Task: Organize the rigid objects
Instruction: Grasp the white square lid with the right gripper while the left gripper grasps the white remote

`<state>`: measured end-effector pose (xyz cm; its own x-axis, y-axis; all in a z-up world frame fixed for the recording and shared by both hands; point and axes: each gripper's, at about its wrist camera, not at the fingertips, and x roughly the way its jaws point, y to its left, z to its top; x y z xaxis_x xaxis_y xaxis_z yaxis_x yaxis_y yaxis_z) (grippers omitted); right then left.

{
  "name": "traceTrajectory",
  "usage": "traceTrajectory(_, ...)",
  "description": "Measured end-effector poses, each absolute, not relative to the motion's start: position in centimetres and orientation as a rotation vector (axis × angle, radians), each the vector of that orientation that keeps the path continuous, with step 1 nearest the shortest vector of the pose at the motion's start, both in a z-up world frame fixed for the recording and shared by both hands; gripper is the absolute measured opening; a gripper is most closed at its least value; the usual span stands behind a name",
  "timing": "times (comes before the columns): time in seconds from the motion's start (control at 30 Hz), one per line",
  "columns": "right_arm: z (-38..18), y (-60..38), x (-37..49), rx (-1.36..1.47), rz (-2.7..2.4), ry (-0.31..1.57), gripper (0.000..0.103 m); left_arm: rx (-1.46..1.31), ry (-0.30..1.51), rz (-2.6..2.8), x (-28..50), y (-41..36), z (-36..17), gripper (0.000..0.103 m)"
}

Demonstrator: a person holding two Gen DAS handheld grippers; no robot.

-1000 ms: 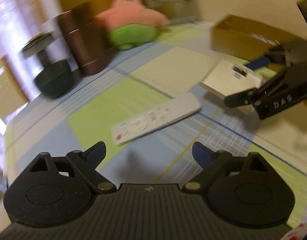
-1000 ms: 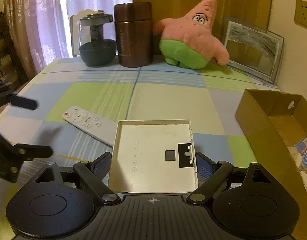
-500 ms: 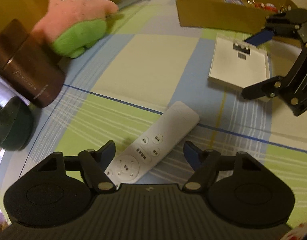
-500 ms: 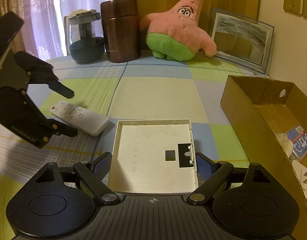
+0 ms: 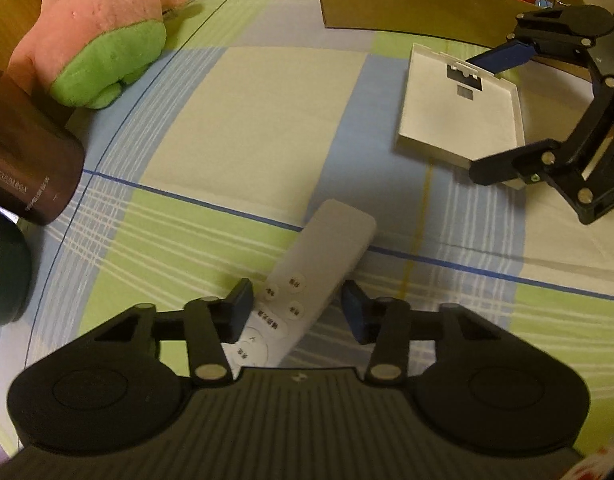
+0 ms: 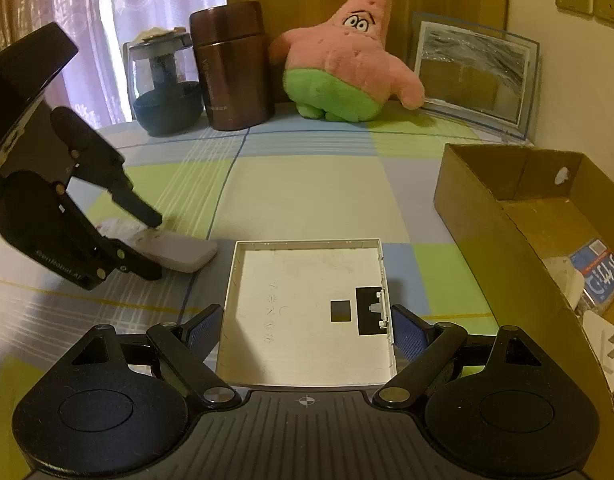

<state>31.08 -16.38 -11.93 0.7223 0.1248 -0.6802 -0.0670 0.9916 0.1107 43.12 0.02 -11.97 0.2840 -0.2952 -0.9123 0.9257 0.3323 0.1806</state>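
Left gripper (image 5: 297, 300) straddles the button end of the slim white plastic remote control (image 5: 307, 288) lying on the checked tablecloth (image 5: 267, 120); its jaws have just been closing, and a gap shows on the right side, so not clamped. Risk: the remote sits skewed between the pads and may twist or slide out. Right gripper (image 6: 305, 330) stands spread around the flat white square plastic cover (image 6: 307, 312), not gripping; catching only the thin rim could tip it short of the brown cardboard box (image 6: 507, 216), far right.

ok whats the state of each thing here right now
left gripper: jaws just been closing around the remote, a gap still on one side
right gripper: open, straddling the tray
remote: flat on the cloth, buttons up
white tray: flat, hollow side up
cardboard box: open-topped, items inside
brown flask: upright, lid on
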Motion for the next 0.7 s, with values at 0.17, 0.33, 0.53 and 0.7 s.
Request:
traceTrajectory(0.17, -11.7, -16.7, 30.6, 0.102, 0.102, 0.752, 0.085, 0.856, 0.943, -0.906, 41.2, -0.1, -11.6, 0.030)
traceTrajectory(0.33, -11.5, -17.1, 30.1, 0.118, 0.098, 0.751, 0.085, 0.822, 0.983, -0.894, 38.9, -0.2, -11.3, 0.019)
traceTrajectory(0.53, -11.5, -17.3, 29.7, 0.121, 0.094, 0.752, 0.085, 0.740, 0.987, -0.876, 39.4, 0.4, -11.4, 0.036)
traceTrajectory(0.7, -11.6, -17.6, 29.7, 0.123, 0.087, 0.752, 0.085, 0.603, 1.018, -0.867, 40.6, 1.0, -11.7, 0.048)
